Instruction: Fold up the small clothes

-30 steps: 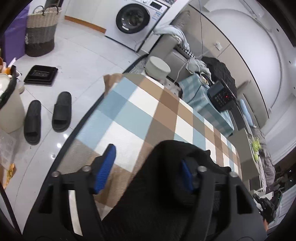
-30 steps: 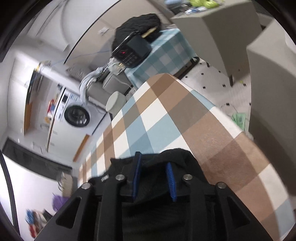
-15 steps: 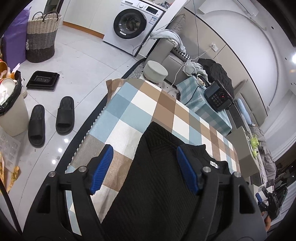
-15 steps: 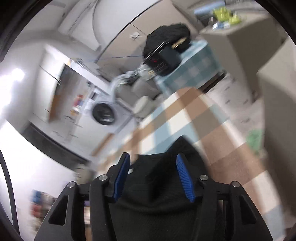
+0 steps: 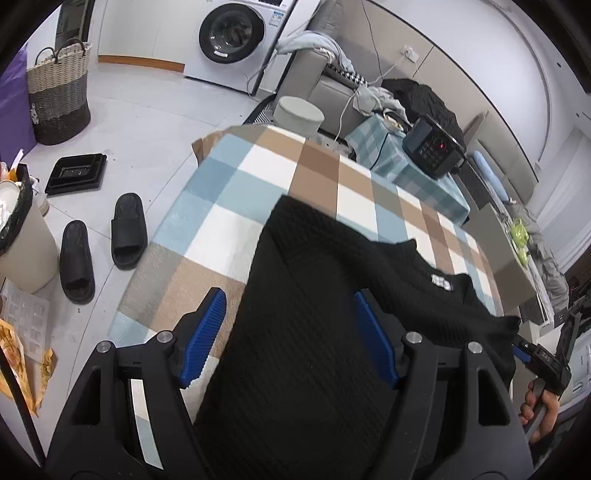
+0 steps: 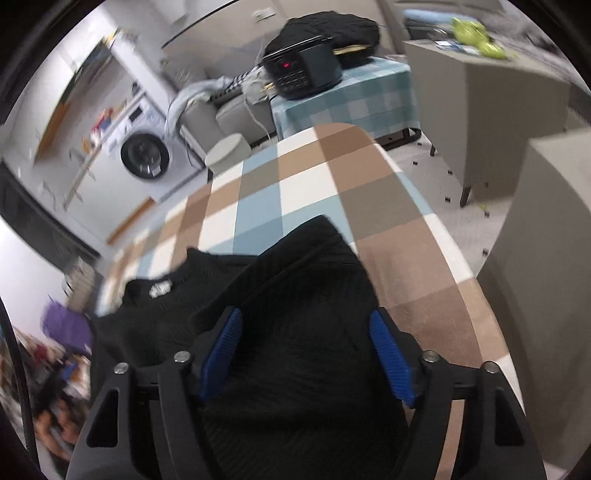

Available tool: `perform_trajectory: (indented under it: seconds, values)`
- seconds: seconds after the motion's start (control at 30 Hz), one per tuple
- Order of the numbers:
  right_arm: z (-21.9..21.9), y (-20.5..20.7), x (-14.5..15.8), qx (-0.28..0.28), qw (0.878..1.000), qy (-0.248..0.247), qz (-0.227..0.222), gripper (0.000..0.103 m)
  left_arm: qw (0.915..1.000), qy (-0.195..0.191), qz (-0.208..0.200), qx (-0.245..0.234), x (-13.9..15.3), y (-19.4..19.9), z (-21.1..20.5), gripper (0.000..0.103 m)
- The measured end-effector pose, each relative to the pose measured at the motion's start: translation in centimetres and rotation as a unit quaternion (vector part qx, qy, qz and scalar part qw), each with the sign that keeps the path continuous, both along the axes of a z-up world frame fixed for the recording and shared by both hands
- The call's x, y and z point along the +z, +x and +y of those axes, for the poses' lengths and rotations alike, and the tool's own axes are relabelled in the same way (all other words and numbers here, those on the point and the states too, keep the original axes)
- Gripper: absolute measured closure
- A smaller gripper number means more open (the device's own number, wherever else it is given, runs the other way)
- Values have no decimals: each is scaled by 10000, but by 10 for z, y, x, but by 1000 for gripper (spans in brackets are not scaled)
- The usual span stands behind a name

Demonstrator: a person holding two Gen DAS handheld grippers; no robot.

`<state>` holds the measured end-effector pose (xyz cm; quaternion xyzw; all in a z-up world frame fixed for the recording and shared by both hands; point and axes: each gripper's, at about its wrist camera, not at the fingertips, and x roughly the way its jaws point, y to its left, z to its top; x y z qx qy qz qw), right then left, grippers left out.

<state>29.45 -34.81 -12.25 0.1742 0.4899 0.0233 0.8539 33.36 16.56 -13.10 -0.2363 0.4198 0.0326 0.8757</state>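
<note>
Now that both grippers have let go, the black top [image 5: 332, 295] lies flat on the checked table [image 5: 229, 192], a fold apparently laid. Left gripper [image 5: 288, 339] stands wide, little changed; right gripper [image 6: 306, 354] has just been opening, cloth under its jaws, pads clear. Slippers [image 5: 103, 243] lie left; a washer [image 5: 231, 35] stands behind.

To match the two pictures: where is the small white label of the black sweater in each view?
Left wrist view: the white label lies right of centre, at the neck of the black sweater.
Right wrist view: the label lies left of centre, somewhat blurred.
Shared landmark: the washing machine, top centre in the left view, upper left in the right view.
</note>
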Motion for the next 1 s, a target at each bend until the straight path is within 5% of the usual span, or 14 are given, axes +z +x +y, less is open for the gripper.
perform_trajectory:
  seconds: [0.03, 0.1, 0.13, 0.17, 0.23, 0.37, 0.6, 0.7, 0.77, 0.8, 0.87, 1.0]
  values:
    - [5, 2, -2, 73, 9998, -162, 26, 29, 10000, 3, 26, -23, -2, 1, -1, 34]
    - [14, 6, -7, 217, 9980, -588, 92, 51, 10000, -13, 60, -74, -6, 0, -4, 34]
    - [17, 8, -10, 257, 9963, -811, 157, 76, 9999, -21, 62, -97, -7, -1, -4, 34]
    - [15, 8, -11, 241, 9959, -855, 185, 87, 9999, -21, 49, -140, -7, -4, -6, 34]
    - [4, 0, 1, 181, 9982, -527, -208, 95, 9998, 22, 30, -173, -7, -6, -7, 34]
    - [-37, -23, 31, -417, 9907, 528, -1182, 96, 9998, 73, 46, -152, -8, -6, -5, 34]
    - [-48, -5, -2, -876, 9935, 662, -291, 95, 9995, 202, 209, -96, -18, 0, -1, 34]
    - [-49, -2, -7, -865, 9925, 844, -179, 82, 9993, 207, 299, -116, -24, 6, 0, 37]
    - [-49, -1, -11, -856, 9920, 911, -156, 64, 9992, 222, 308, -109, -27, 12, 0, 53]
    - [-49, 0, -11, -835, 9921, 915, -174, 63, 9992, 222, 306, -105, -28, 13, 0, 62]
    - [-47, 3, -14, -806, 9934, 804, -152, 63, 9992, 175, 343, -110, -31, 16, 0, 95]
    - [-40, 8, -20, -785, 9950, 610, -134, 84, 9999, 48, 99, -82, -29, 13, 5, 101]
